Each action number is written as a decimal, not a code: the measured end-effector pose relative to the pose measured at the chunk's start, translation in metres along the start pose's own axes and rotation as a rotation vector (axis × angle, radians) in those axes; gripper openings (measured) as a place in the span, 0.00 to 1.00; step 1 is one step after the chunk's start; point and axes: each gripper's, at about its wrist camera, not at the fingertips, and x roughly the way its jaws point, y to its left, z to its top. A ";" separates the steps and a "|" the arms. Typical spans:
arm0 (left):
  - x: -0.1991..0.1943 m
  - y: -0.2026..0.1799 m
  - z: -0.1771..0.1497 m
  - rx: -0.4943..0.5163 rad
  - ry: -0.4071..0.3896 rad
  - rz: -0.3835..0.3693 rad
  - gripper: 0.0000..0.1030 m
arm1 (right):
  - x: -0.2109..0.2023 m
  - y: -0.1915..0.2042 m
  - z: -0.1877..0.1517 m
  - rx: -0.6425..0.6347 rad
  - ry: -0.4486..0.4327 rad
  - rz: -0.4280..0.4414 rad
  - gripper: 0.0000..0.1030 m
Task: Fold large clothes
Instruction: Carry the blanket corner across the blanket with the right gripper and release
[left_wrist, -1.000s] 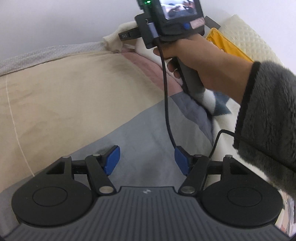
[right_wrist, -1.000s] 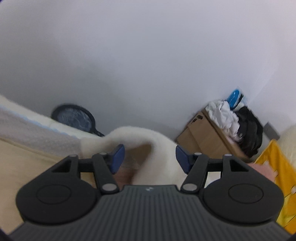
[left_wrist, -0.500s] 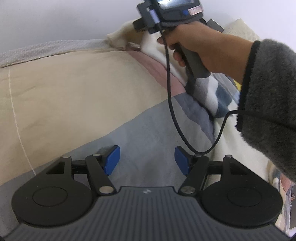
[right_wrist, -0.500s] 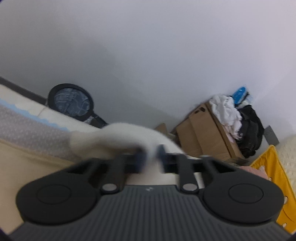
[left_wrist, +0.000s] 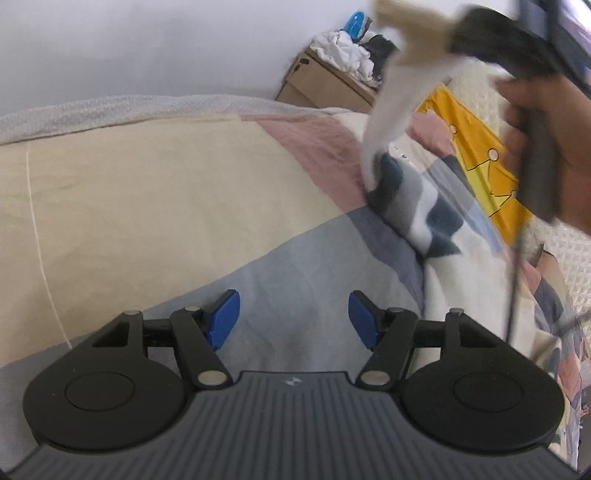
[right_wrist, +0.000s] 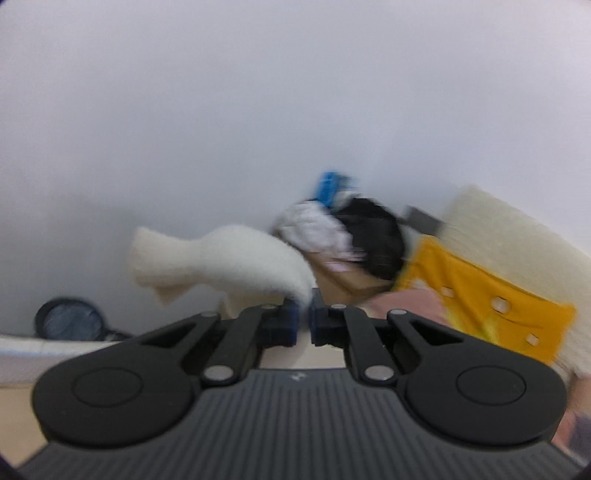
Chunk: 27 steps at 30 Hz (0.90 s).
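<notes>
A: Start at the right gripper (right_wrist: 303, 317). What are its fingers doing?

B: They are pinched together on a fold of the fleece garment (right_wrist: 236, 264). The cream cloth comes out from between the blue pads and flares up and to the left in front of the white wall (right_wrist: 258, 110). The jaws have just been closing, with that cloth between them.

A: And the left gripper (left_wrist: 293, 319)?

B: Its fingers (left_wrist: 223, 317) stand apart with nothing between them, hovering over the grey-blue patch of the bed cover (left_wrist: 147, 192).

A: What does the left view add?

B: It shows the garment's lower part: grey, dark blue and white zigzag bands lying on the bed, while the cream end is drawn up to the top of the frame. The right hand (left_wrist: 554, 147) is wrapped round the gripper's dark handle at the upper right, with a black cable (left_wrist: 515, 280) hanging below it. The right view shows none of that, only the lifted cream end.

A: And what does the right view alone show?

B: A dark round thing (right_wrist: 68, 319) low against the wall; I cannot tell what it is.

A: Counts?

B: Two grippers, one hand in sight, one garment. Both views show one cardboard box (left_wrist: 325, 85) topped with a heap of white and black clothes (left_wrist: 347, 51), and one yellow cloth (left_wrist: 476, 158) printed with crowns beside a cream quilted pillow (right_wrist: 517, 229).
</notes>
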 end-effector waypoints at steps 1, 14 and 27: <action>-0.003 -0.001 0.000 0.003 -0.011 -0.005 0.68 | -0.011 -0.015 -0.001 0.034 0.002 -0.031 0.09; -0.025 -0.097 -0.045 0.282 -0.045 -0.153 0.68 | -0.143 -0.170 -0.099 0.488 0.139 -0.358 0.09; -0.009 -0.122 -0.069 0.345 0.024 -0.157 0.68 | -0.287 -0.229 -0.193 0.758 0.164 -0.480 0.09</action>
